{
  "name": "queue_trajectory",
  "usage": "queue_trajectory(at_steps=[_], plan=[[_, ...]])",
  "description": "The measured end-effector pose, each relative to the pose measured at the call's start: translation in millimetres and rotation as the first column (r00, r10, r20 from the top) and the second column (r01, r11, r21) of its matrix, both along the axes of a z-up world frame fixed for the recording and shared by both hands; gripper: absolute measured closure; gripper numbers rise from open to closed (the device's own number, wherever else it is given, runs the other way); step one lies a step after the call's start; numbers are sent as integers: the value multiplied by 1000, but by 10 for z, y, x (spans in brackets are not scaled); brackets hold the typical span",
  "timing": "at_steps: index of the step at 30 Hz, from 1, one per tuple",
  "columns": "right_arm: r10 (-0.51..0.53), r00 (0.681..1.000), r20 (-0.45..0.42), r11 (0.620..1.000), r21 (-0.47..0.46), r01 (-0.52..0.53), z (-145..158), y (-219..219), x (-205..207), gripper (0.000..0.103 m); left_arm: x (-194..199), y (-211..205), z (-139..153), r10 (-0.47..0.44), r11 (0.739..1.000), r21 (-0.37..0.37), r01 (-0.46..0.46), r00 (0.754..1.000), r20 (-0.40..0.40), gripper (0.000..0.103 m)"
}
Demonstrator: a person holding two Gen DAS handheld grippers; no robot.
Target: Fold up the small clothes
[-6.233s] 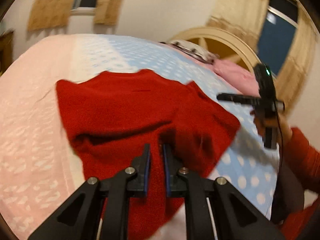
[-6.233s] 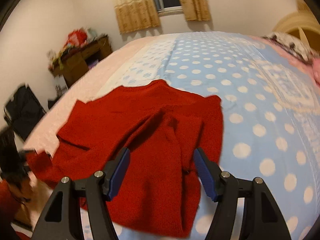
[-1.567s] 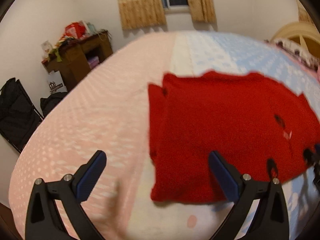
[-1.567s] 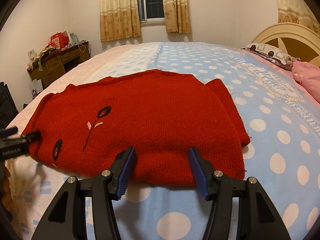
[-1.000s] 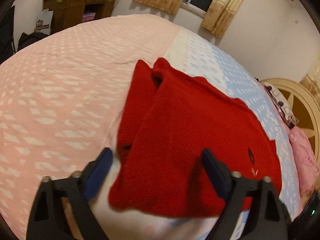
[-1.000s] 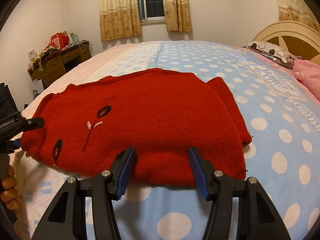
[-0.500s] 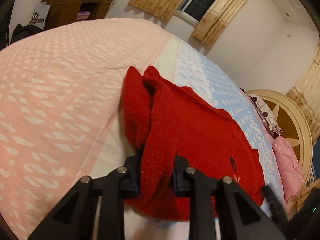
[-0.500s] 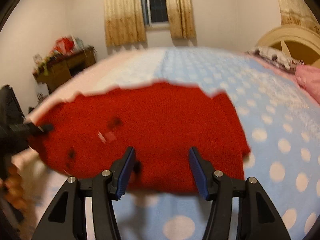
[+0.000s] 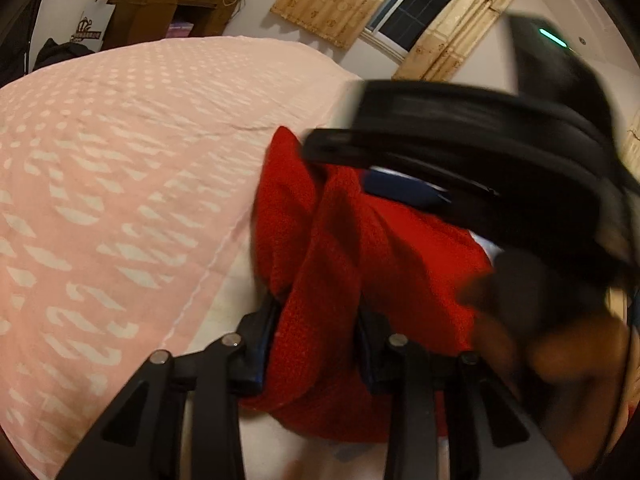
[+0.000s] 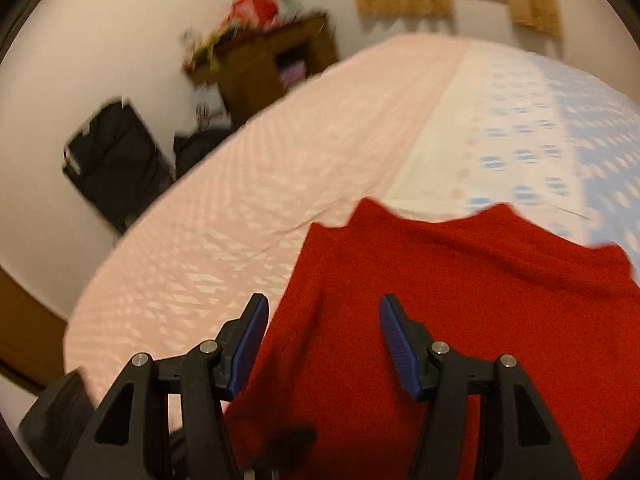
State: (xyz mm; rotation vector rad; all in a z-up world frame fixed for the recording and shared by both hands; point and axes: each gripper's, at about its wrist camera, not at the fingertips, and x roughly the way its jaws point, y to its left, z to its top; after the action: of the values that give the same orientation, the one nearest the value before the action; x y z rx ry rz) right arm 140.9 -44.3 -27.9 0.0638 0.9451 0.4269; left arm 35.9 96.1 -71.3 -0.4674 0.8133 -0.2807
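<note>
The left hand-held gripper [image 9: 316, 344] is clamped on the sweater's [image 9: 360, 248] bunched end. The right hand-held gripper [image 10: 320, 344], jaws apart, hovers over the same end, nothing pinched.

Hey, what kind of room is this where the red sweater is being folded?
Most likely a home bedroom: the red sweater lies on a bed with a pink and blue spotted cover, a curtained window sits behind, and a cluttered wooden desk stands by the wall.

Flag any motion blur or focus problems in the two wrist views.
Left wrist view: right tongs and the hand holding them are smeared by motion blur; red sweater by the left tongs stays sharp. Right wrist view: whole room streaked, desk worst; its own tongs crisp.
</note>
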Motion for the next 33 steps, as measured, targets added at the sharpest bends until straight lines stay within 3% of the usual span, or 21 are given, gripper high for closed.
queue_trajectory(at_steps=[6,11,12,14,16,19,21,23,25,29,33], plan=[[102,994,-48,986,-128,-107,-216,289,284,44,15,-81,25,6,999,43,-6,1000,-5,69],[154,988,-28,965,-211,-156,-227,393,306,43,6,-137,34,4,998,57,-4,1000,5,69],[156,987,-26,963,-220,-157,-235,425,325,42,4,-150,33,5,998,59,-5,1000,6,69],[184,983,-23,947,-262,-183,-296,535,344,27,-16,-161,33,5,998,65,-5,1000,10,68],[219,976,2,919,-337,-205,-361,624,319,21,-46,-201,37,5,997,74,-6,1000,13,68],[211,977,12,928,-317,-197,-354,609,316,21,-82,-248,37,3,997,76,-4,1000,16,68],[195,981,21,939,-294,-181,-340,528,313,31,-100,-294,34,2,996,84,-3,1000,21,68],[162,986,35,940,-311,-143,-299,465,301,68,-108,-319,32,0,996,87,-2,1000,22,68],[128,991,26,949,-293,-115,-255,353,314,83,-121,-340,42,-4,996,89,2,1000,21,70],[43,999,19,987,-157,-40,-173,96,228,86,-155,-396,67,-21,995,100,19,1000,22,74],[-30,999,18,998,-54,30,-165,-87,86,86,-200,-419,113,-32,992,124,29,999,23,76]])
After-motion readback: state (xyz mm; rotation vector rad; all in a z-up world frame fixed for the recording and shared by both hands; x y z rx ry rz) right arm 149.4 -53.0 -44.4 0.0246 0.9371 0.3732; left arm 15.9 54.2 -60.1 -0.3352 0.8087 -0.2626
